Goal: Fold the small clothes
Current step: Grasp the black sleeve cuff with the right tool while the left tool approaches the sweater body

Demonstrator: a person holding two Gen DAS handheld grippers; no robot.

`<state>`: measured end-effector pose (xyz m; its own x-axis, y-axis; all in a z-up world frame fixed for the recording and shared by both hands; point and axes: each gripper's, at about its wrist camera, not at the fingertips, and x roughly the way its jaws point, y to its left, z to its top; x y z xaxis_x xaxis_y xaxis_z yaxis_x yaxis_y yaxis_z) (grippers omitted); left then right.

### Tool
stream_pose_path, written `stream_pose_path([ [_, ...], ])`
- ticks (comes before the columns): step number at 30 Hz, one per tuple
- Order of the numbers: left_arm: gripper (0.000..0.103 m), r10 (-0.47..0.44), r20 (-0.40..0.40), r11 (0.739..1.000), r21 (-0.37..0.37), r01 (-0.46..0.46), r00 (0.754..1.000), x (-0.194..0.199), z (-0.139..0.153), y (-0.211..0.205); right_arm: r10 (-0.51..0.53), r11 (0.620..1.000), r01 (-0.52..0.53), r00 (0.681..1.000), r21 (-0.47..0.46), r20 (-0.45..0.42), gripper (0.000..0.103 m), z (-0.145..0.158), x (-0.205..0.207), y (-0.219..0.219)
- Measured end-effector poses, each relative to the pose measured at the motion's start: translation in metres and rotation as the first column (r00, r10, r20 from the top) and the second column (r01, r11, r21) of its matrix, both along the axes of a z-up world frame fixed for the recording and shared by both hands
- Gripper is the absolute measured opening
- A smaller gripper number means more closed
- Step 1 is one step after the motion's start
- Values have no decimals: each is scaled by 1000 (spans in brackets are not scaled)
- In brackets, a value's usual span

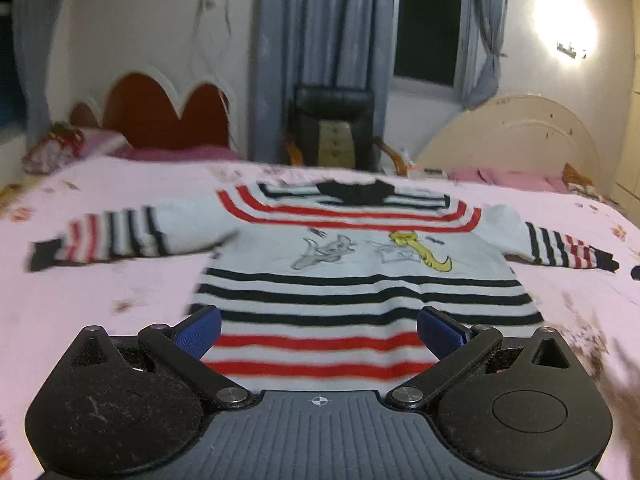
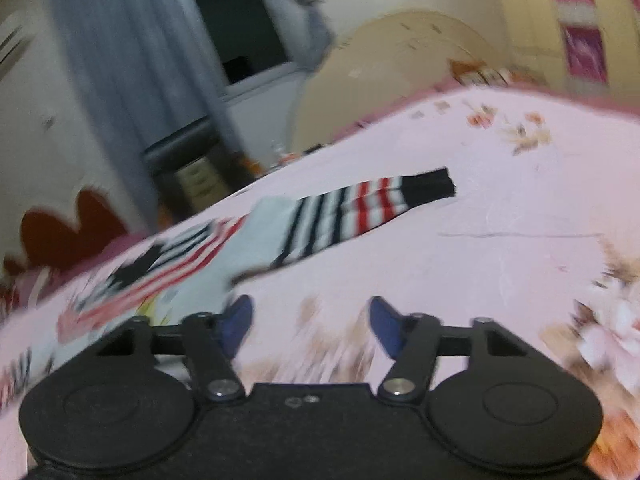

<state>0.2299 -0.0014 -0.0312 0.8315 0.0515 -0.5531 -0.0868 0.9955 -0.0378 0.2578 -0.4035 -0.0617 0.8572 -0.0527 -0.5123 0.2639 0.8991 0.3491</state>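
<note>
Pink floral bedsheet; striped knit sweater flat; left gripper, right gripper fingers spread, empty.

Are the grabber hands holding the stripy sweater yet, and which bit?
No. The left gripper is open over the stripy sweater's bottom hem. The right gripper is open above the pink bedsheet, beside the sweater. Nothing is held.

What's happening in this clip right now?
A small white knit sweater with black and red stripes lies spread flat, sleeves out, on a pink floral bedsheet. The left gripper hovers open at its hem. The right gripper is open over bare sheet, near the striped sleeve. Neither holds anything; no fold is visible.
</note>
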Motion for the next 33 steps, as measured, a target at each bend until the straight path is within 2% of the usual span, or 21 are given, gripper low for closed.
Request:
stream_pose_path([
  [2, 103, 0, -48, 1000, 16, 0, 999, 38, -13, -7, -58, 996, 59, 998, 64, -6, 44, -17, 38, -32],
  [3, 103, -4, -60, 1000, 18, 5, 998, 53, -18, -11, -96, 991, 97, 995, 92, -15, 43, -26, 55, -48],
  [8, 103, 10, -97, 1000, 13, -9, 995, 112, -35, -35, -186, 948, 194, 981, 254, -57, 44, -74, 125, -111],
  [13, 103, 12, -129, 1000, 28, -8, 992, 147, -46, -49, -244, 911, 238, 969, 337, -24, 43, -93, 151, -137],
  [16, 103, 19, -152, 1000, 27, -15, 988, 163, -51, -52, -278, 899, 264, 960, 350, -11, 40, -97, 162, -150],
  [20, 103, 25, -161, 999, 44, -18, 987, 178, -54, -54, -278, 916, 271, 960, 294, -19, 35, -93, 179, -157],
  [22, 103, 36, -161, 998, 55, -28, 986, 183, -53, -53, -284, 940, 289, 957, 180, -55, 9, -87, 185, -153],
  [23, 103, 41, -167, 998, 61, -31, 985, 185, -52, -51, -301, 942, 305, 952, 137, -53, 7, -82, 184, -152],
  [24, 103, 47, -168, 997, 68, -36, 985, 185, -51, -48, -313, 942, 312, 950, 125, -11, 7, -75, 180, -152],
  [25, 103, 57, -172, 996, 81, -43, 983, 187, -52, -45, -310, 949, 308, 950, 75, 28, 7, -69, 176, -147],
  [26, 103, 65, -186, 994, 100, -47, 980, 189, -54, -42, -301, 954, 301, 953, -2, 17, 7, -68, 181, -142],
  [27, 103, 72, -214, 992, 115, -48, 974, 192, -58, -36, -289, 957, 289, 955, -13, -62, 7, -76, 192, -144],
  [28, 103, 81, -235, 991, 125, -52, 969, 194, -61, -31, -299, 953, 303, 949, 30, -97, 7, -83, 196, -149],
  [31, 103, 72, -263, 993, 113, -43, 962, 193, -66, -11, -316, 948, 318, 945, 9, -88, 7, -70, 200, -142],
  [33, 103, 70, -266, 995, 92, -47, 961, 193, -70, 4, -257, 965, 255, 966, -53, -26, 7, -53, 201, -115],
])
